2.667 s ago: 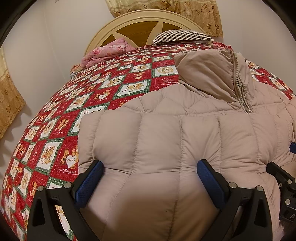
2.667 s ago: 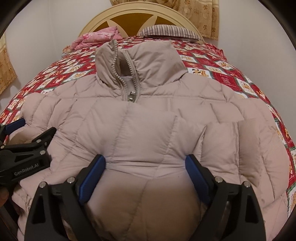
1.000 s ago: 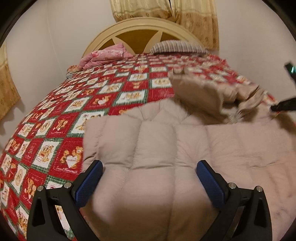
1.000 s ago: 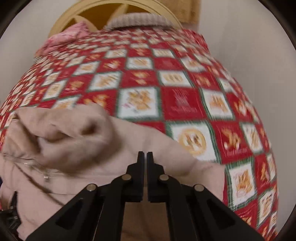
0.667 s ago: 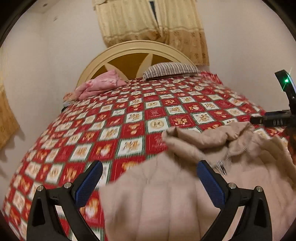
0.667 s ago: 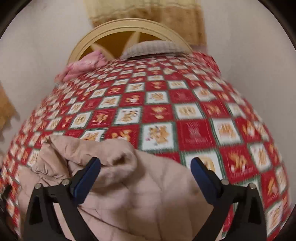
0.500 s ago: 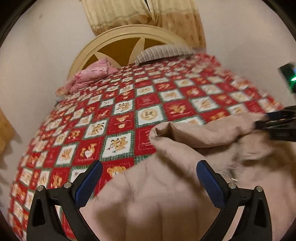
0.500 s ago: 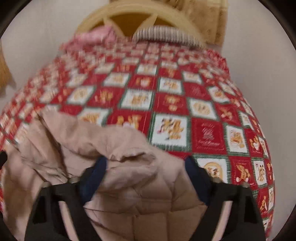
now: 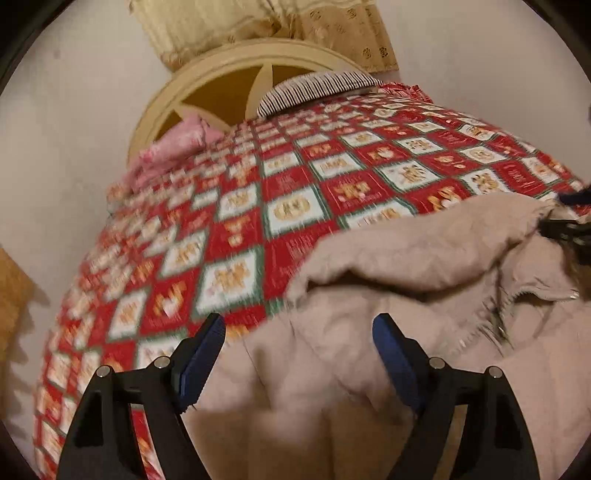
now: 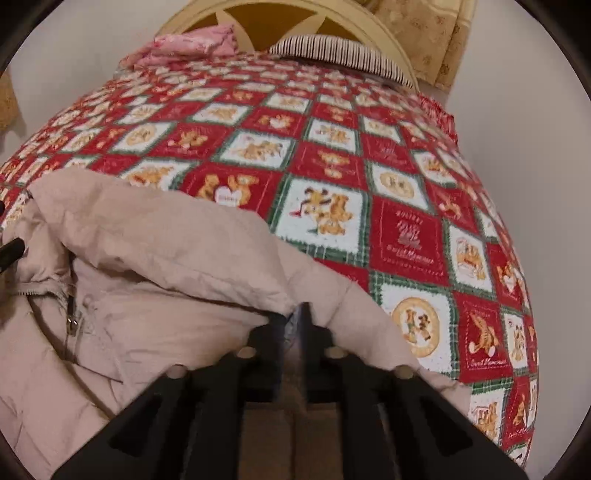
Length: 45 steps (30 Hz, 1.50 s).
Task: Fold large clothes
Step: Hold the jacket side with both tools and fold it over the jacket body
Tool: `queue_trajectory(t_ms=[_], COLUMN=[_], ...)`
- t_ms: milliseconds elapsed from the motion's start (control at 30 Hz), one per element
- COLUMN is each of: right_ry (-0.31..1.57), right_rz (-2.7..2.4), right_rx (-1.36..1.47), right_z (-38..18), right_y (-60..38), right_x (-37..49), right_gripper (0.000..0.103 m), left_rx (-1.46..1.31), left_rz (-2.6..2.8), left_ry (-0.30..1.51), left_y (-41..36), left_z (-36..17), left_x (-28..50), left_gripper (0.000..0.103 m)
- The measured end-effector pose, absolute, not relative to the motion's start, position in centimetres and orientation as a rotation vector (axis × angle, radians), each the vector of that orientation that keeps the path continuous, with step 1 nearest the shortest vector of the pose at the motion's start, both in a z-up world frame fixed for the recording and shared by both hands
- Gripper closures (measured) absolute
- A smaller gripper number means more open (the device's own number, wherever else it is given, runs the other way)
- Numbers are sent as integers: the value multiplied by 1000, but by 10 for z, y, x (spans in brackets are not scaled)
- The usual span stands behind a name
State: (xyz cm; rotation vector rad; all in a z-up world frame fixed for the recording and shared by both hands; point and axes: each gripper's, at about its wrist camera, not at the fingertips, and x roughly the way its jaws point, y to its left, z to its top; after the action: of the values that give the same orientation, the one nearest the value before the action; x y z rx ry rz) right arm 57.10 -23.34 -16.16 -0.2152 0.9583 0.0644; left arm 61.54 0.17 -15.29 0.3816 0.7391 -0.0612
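Note:
A beige puffer jacket lies bunched on the bed, its collar and zipper facing up. In the left wrist view the jacket's left edge sits between the blue pads of my left gripper. Its jaws are closing, and the pads do not press the fabric. My right gripper is shut on a fold of the jacket near the collar's right end, with cloth draped over its tips. The right gripper also shows dark at the far right of the left wrist view.
The bed has a red, white and green checked quilt. A cream headboard, a striped pillow and a folded pink blanket are at its far end. White walls run along both sides, with gold curtains behind.
The right gripper opened wide, then closed on a jacket fold. The left gripper slid along to the jacket's upper left edge, and its jaws narrowed. The jacket has bunched up.

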Motion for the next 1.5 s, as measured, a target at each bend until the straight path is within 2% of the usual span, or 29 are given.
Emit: queue_trajectory(t_ms=[33, 67, 133, 200, 233, 267, 300, 333, 433, 533, 667, 833, 900, 933, 967, 1000, 1033, 1133, 1267, 1367, 1500], right_ry=[924, 889, 845, 879, 921, 970, 987, 975, 917, 899, 949, 925, 924, 921, 918, 915, 910, 912, 921, 924, 926], right_rz=[52, 36, -10, 8, 28, 61, 76, 70, 81, 90, 80, 80, 86, 84, 81, 78, 75, 81, 86, 94, 102], right_rx=[-224, -240, -296, -304, -298, -284, -270, -273, -273, -270, -293, -279, -267, -270, -276, -282, -289, -278, -271, -273, -198], right_z=[-155, -150, -145, -153, -161, -169, -173, -172, -158, -155, -186, -188, -190, -191, -193, -193, -193, -193, -193, -191, -164], right_y=[-232, -230, -226, -226, -227, -228, -230, -230, -235, -245, -245, -247, -248, -247, -246, -244, -243, -245, -247, -246, -255], right_x=[568, 566, 567, 578, 584, 590, 591, 588, 572, 558, 558, 555, 555, 555, 555, 554, 553, 552, 552, 551, 542], right_gripper=[25, 21, 21, 23, 46, 71, 101, 99, 100, 100, 101, 100, 100, 100, 100, 100, 100, 100, 100, 100, 97], left_rx=[384, 387, 406, 413, 410, 407, 420, 435, 417, 418, 434, 342, 323, 312, 304, 300, 296, 301, 309, 327, 312], left_rz=[-65, -71, -64, -80, -118, -141, -153, -157, -194, -216, -196, -296, -323, -318, -309, -264, -223, -215, -238, -234, -228], left_ry=[741, 751, 783, 784, 798, 808, 781, 754, 724, 786, 792, 628, 530, 500, 489, 468, 447, 571, 726, 811, 817], left_y=[1, -1, -4, -6, -8, -8, -9, -10, 0, 6, 4, 1, -7, -12, -16, -24, -28, -41, -45, -45, -42], left_z=[-153, -156, -165, -168, -167, -166, -161, -156, -142, -158, -168, -107, -81, -72, -69, -68, -72, -107, -155, -180, -185], left_x=[620, 625, 635, 637, 635, 633, 626, 620, 601, 596, 587, 550, 542, 546, 551, 565, 574, 617, 633, 636, 634], left_gripper=[20, 20, 21, 52, 83, 95, 96, 97, 98, 98, 97, 97, 92, 69, 24, 9, 5, 5, 25, 25, 25])
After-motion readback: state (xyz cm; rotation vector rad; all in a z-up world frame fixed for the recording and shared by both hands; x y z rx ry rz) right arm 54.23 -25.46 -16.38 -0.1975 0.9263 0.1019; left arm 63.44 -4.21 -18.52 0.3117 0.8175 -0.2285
